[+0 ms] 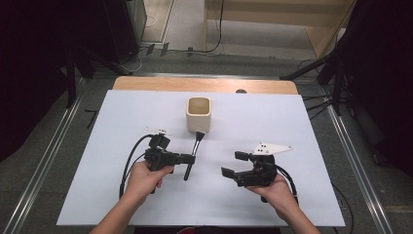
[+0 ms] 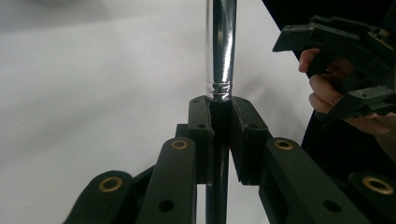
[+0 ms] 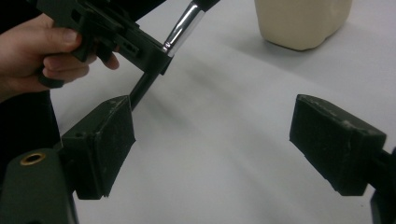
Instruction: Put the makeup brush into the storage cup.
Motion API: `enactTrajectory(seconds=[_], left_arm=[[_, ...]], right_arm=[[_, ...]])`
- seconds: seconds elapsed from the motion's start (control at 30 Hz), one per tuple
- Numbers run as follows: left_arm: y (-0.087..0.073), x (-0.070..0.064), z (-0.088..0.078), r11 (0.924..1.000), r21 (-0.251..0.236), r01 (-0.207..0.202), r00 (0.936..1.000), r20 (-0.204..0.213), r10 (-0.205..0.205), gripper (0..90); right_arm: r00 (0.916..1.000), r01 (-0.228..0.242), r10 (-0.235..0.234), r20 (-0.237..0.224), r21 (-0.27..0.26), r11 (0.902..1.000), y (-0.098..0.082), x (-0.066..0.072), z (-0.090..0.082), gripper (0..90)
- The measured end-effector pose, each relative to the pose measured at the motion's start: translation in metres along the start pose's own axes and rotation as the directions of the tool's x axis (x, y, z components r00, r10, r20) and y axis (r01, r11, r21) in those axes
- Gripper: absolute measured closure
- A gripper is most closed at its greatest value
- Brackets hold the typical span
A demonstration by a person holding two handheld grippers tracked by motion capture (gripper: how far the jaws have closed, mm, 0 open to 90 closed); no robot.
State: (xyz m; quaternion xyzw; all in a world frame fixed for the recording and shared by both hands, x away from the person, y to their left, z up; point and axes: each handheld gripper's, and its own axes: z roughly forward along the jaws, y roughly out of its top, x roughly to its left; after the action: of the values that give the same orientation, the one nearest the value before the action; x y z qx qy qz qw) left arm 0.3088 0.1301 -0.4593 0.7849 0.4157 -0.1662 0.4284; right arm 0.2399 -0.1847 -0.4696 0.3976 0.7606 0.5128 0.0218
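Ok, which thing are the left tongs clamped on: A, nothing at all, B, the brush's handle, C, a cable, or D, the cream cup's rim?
B: the left tongs are shut on the brush, gripping its dark handle just below the shiny metal ferrule, while the cream cup stands apart.

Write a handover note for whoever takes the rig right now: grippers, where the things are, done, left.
Left gripper: shut on the brush, gripping its black handle just below the chrome ferrule.
Right gripper: open, nothing between its jaws, off to the right of the brush.
Brush: lies roughly lengthwise on the white table sheet, bristle end pointing at the cream cup and close to its base; whether it touches the cup is unclear.
Cup: upright at mid-table; looks empty.
Done: brush gripped.
Left: probably lift the brush and stand it in the cup; the right gripper is free to steady the cup.
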Motion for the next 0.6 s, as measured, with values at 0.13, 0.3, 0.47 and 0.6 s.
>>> enactTrajectory(seconds=[0.13,0.3,0.47,0.6], left_arm=[[-0.002,-0.003,0.004,0.9999,-0.013,-0.010,0.9999,0.009,0.010,80.0],[-0.005,-0.003,0.008,0.9999,-0.014,-0.008,0.9994,0.034,0.009,79.9],[-0.007,-0.006,0.011,0.9995,-0.029,-0.010,0.9995,0.028,0.011,79.9],[-0.008,-0.009,0.014,0.9993,-0.025,-0.026,0.9993,0.026,0.027,79.9]], right_arm=[[0.9994,-0.025,0.024,-0.024,-0.008,0.9997,0.001,0.000,0.005,14.6],[0.9953,-0.077,0.075,-0.062,-0.038,0.9963,0.004,0.000,0.011,14.3],[0.9933,-0.086,0.084,-0.080,-0.029,0.9959,0.004,0.000,0.015,14.4],[0.9922,-0.096,0.091,-0.085,-0.049,0.9942,0.006,0.000,0.017,14.4]])
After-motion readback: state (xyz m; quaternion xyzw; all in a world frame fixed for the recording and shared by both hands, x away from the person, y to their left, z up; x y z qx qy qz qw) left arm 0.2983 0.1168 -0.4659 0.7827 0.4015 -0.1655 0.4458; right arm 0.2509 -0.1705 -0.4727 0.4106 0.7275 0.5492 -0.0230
